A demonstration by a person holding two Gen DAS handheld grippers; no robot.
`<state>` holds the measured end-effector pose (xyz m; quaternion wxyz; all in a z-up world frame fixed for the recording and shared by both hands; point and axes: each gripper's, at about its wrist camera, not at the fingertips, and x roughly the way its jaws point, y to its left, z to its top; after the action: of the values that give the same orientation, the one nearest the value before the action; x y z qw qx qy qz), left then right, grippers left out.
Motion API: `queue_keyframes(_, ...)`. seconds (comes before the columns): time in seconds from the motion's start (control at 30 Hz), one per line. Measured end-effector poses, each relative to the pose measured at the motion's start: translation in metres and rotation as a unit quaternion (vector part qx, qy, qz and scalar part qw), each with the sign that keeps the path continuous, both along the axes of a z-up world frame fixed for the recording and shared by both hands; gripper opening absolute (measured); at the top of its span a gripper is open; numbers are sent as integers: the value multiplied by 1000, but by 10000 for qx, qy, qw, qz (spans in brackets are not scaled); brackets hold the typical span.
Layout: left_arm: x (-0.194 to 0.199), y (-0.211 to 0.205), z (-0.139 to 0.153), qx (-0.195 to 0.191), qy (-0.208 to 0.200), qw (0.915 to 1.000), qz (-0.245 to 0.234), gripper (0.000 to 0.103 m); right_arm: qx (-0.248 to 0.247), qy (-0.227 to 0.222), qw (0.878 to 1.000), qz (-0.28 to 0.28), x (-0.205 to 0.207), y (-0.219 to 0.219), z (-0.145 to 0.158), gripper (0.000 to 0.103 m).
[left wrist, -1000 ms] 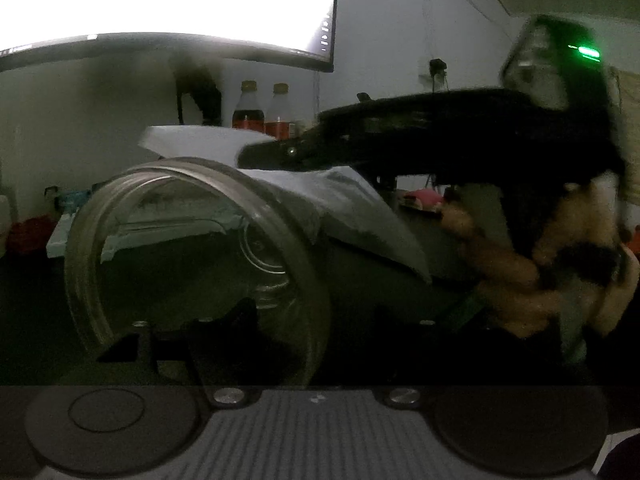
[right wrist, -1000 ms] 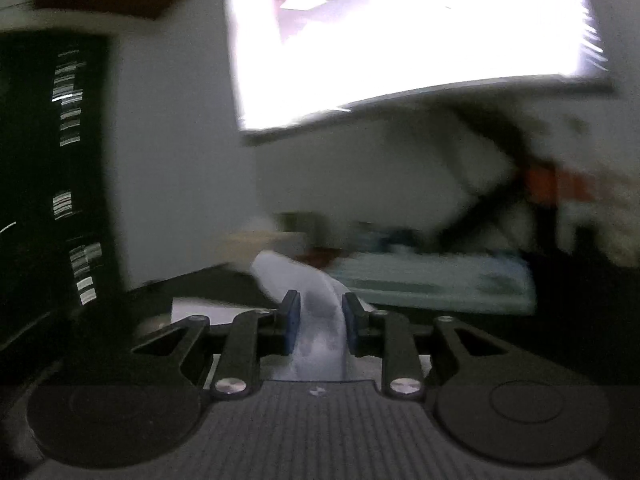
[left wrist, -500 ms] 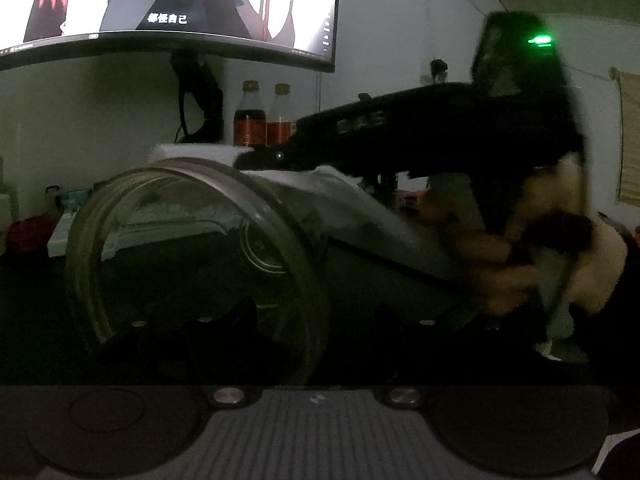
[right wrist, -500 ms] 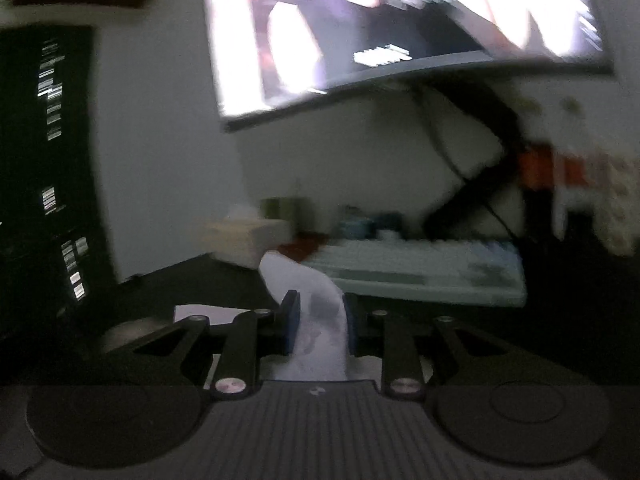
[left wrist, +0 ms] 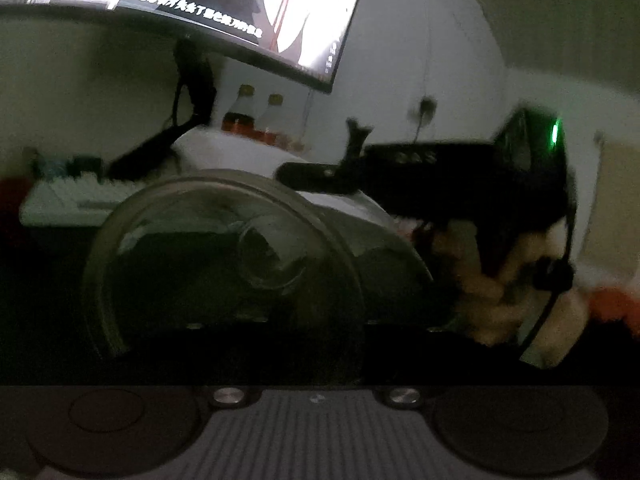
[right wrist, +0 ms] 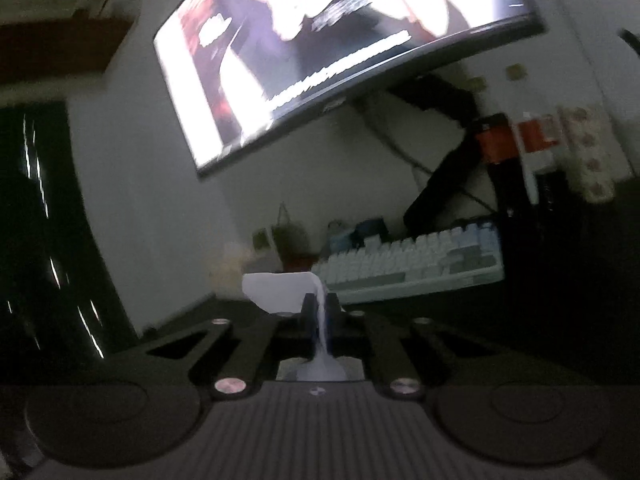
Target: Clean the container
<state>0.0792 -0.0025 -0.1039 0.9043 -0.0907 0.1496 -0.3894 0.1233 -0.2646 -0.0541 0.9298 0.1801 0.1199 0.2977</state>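
Observation:
A clear round jar (left wrist: 224,264) lies on its side in the air, its wide mouth towards the left wrist camera. My left gripper (left wrist: 316,328) sits at its lower rim with its jaws closing; the fingers are lost in the dark behind the glass. Over the jar's top a hand (left wrist: 500,300) holds my right gripper (left wrist: 292,172), with a white tissue (left wrist: 344,204) draped beneath it on the jar's side. In the right wrist view my right gripper (right wrist: 320,316) is shut, its blue pads pinching the tissue (right wrist: 280,292), which flares out to the left.
A large lit monitor (left wrist: 200,0) hangs over the dark desk on a black stand (left wrist: 192,88). A pale keyboard (right wrist: 408,264) lies at the back of the desk. Two bottles (left wrist: 244,116) stand by the wall. Small items and a plant (right wrist: 292,244) sit left of the keyboard.
The right gripper's pads went from apart with the tissue loose between them to pinched tight on it. Both views rolled. The right gripper drew back to the right over the jar.

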Motion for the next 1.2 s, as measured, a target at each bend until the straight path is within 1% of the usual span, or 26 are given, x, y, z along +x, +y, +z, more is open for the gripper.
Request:
queue_keyframes(0.07,2,3,-1,-394,234,9989,-64,13,180,43,9998,2,0,-12,3,6)
queue_keyframes(0.1,2,6,-2,-602,328,9976,-93,9,234,57,9997,14,0,-15,3,6)
queue_keyframes(0.13,3,12,-1,-896,439,9949,-172,8,265,56,9996,27,-1,-16,5,6)
queue_keyframes(0.2,8,27,2,-1555,681,9848,-378,8,328,28,9994,63,-4,-17,9,6)
queue_keyframes(0.23,11,35,4,-1822,771,9793,-419,8,364,4,9993,85,-5,-16,13,6)
queue_keyframes(0.33,18,47,5,-2215,1012,9680,-610,10,479,-138,9988,39,-13,-16,20,6)
queue_keyframes(0.37,22,47,5,-2280,1086,9655,-642,10,495,-178,9986,-3,-13,-15,21,6)
queue_keyframes(0.4,24,46,5,-2234,1084,9670,-569,10,501,-210,9985,-42,-15,-15,22,6)
queue_keyframes(0.47,22,43,6,-2007,946,9747,-262,17,482,-232,9985,-72,-19,-13,23,6)
queue_keyframes(0.5,21,44,7,-1940,908,9767,-111,30,454,-247,9986,-80,-21,-11,23,6)
queue_keyframes(0.53,19,44,8,-1854,863,9788,47,46,409,-287,9987,-99,-24,-9,24,6)
queue_keyframes(0.57,17,45,10,-1783,794,9806,181,54,347,-342,9987,-121,-28,-6,24,6)
queue_keyframes(0.6,14,47,11,-1731,720,9819,273,66,272,-393,9987,-172,-31,-3,26,6)
queue_keyframes(0.63,12,49,12,-1670,653,9834,287,69,182,-440,9985,-255,-34,1,28,6)
queue_keyframes(0.7,10,51,13,-1569,542,9860,-166,69,1,-534,9977,-423,-41,8,32,7)
queue_keyframes(0.73,10,52,12,-1533,502,9856,-504,69,-94,-549,9972,-502,-44,11,34,7)
queue_keyframes(0.77,9,53,12,-1501,433,9849,-742,69,-213,-527,9966,-601,-48,15,37,7)
queue_keyframes(0.8,7,53,12,-1446,330,9856,-813,69,-313,-539,9958,-669,-53,19,39,7)
queue_keyframes(0.83,5,53,13,-1374,261,9868,-816,69,-368,-592,9953,-670,-58,23,41,7)
queue_keyframes(0.97,11,48,8,-1165,461,9893,-744,69,-630,-790,9944,-317,-66,50,43,7)
queue_keyframes(1.07,17,40,0,-950,628,9919,-563,74,-987,-900,9909,-185,-55,74,37,7)
queue_keyframes(1.1,19,37,-2,-891,682,9924,-498,78,-1101,-947,9893,-132,-50,81,34,8)
queue_keyframes(1.17,17,33,-5,-740,608,9944,-440,80,-1345,-940,9864,-96,-39,92,27,8)
queue_keyframes(1.2,15,31,-5,-662,575,9952,-439,83,-1516,-886,9844,-140,-33,99,23,8)
